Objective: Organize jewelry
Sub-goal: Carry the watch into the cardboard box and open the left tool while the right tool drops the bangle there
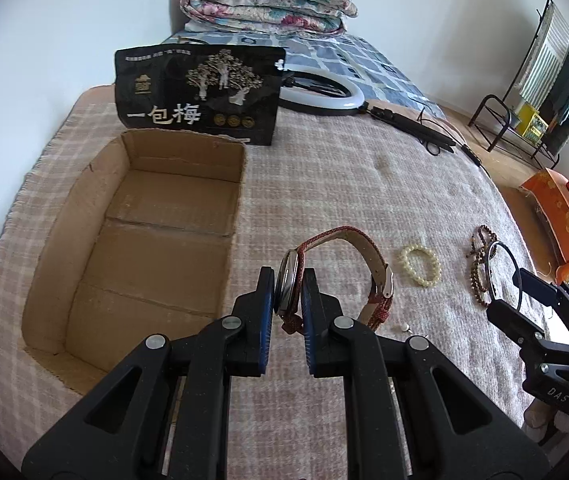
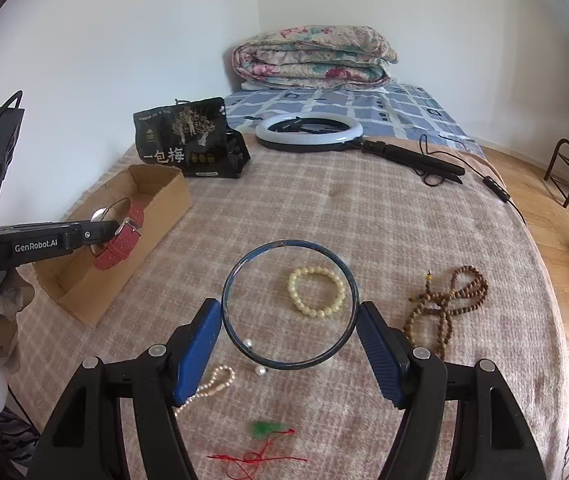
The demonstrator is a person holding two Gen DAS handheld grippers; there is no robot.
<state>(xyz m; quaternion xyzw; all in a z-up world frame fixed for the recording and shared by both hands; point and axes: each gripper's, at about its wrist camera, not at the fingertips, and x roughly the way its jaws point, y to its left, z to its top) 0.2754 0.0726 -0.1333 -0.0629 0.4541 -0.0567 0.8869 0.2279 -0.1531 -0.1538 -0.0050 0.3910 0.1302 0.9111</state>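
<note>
Jewelry lies scattered on the blanketed bed (image 2: pixel 364 208), with a cardboard box (image 1: pixel 132 240) at ten o'clock. Left gripper (image 1: pixel 288 296) clamps a red-strapped watch (image 1: pixel 340 276) just right of the box. Right gripper (image 2: pixel 289 320) grips a dark bangle (image 2: pixel 288 306); a cream bead bracelet (image 2: pixel 316 290) shows through it, brown beads (image 2: pixel 448 300) at three o'clock.

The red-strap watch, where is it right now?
The red-strap watch is clamped by its case in the left gripper, lifted off the blanket beside the cardboard box; the right wrist view shows it at left, in front of the box.
</note>
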